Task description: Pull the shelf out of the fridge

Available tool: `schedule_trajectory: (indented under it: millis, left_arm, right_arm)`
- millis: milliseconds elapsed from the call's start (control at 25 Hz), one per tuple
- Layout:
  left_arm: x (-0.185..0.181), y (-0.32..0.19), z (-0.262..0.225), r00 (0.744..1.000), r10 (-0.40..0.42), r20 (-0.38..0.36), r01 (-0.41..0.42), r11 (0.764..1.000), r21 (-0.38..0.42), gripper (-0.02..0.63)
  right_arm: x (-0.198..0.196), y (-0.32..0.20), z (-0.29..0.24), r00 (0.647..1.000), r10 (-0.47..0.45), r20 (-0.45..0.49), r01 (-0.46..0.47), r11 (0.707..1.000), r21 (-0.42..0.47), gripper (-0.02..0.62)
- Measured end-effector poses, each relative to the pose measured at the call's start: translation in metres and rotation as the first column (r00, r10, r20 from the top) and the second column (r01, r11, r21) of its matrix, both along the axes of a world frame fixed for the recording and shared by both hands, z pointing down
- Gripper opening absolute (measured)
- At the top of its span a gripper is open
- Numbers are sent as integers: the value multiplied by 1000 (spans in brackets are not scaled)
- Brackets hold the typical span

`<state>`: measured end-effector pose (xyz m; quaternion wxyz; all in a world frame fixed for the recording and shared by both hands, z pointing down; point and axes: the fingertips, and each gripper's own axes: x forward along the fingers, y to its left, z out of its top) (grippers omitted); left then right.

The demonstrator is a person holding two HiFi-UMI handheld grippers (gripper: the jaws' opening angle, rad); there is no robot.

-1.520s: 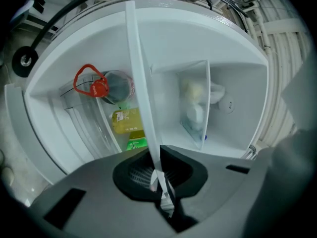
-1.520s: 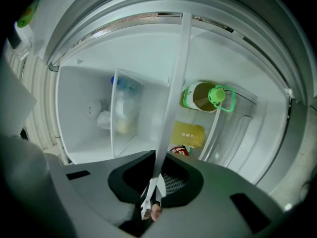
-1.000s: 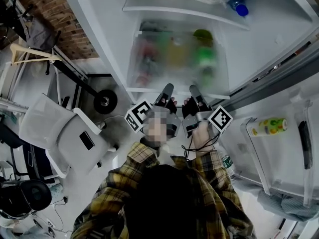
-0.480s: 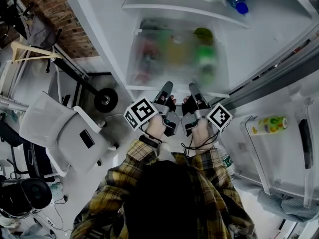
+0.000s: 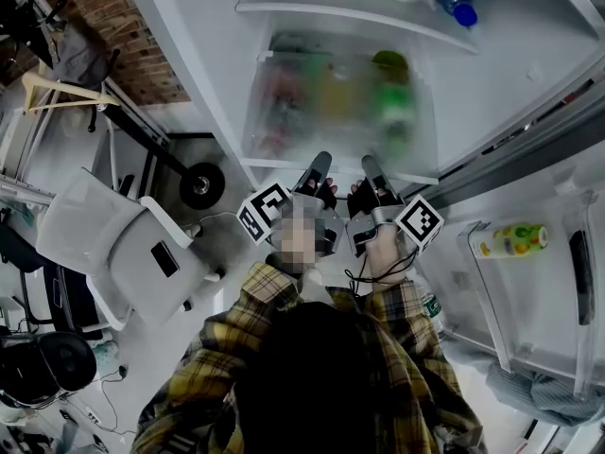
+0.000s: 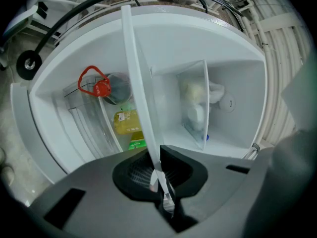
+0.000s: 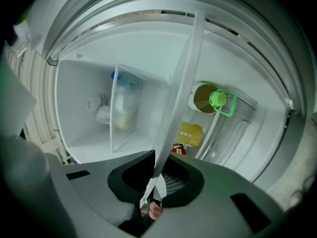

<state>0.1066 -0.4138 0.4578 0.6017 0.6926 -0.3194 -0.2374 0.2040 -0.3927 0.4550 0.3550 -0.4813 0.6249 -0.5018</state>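
The glass shelf [image 5: 331, 112] is frosted and lies across the open fridge, with blurred red, yellow and green items beneath it. Its white front strip [image 5: 284, 165] runs along the near side. My left gripper [image 5: 316, 174] is shut on that strip left of centre, and my right gripper [image 5: 371, 174] is shut on it just to the right. In the left gripper view the strip [image 6: 136, 73] runs edge-on into the left gripper [image 6: 161, 183]. The right gripper view shows the strip [image 7: 183, 78] pinched in the right gripper [image 7: 151, 192].
An upper shelf [image 5: 312, 9] carries a blue-capped bottle [image 5: 460, 14]. The open door's rack [image 5: 477, 282] at the right holds a yellow-labelled bottle [image 5: 510, 239]. A white chair [image 5: 123, 253] and a black wheel [image 5: 199, 187] stand on the floor at the left. Jugs with a red cap [image 6: 101, 88] and a green cap [image 7: 219, 99] sit below.
Both grippers keep their hold on the shelf's front strip. They and the strip sit very slightly lower in the head view than a second ago.
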Motion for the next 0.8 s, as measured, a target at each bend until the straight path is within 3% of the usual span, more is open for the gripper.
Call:
schedule_trajectory:
  millis: [800]
  left_arm:
    - [1,0,0,1000,-4,2,4,1000,-9,29]
  right_arm:
    - [0,0,1,1000,-1,13,1,1000,-22,46]
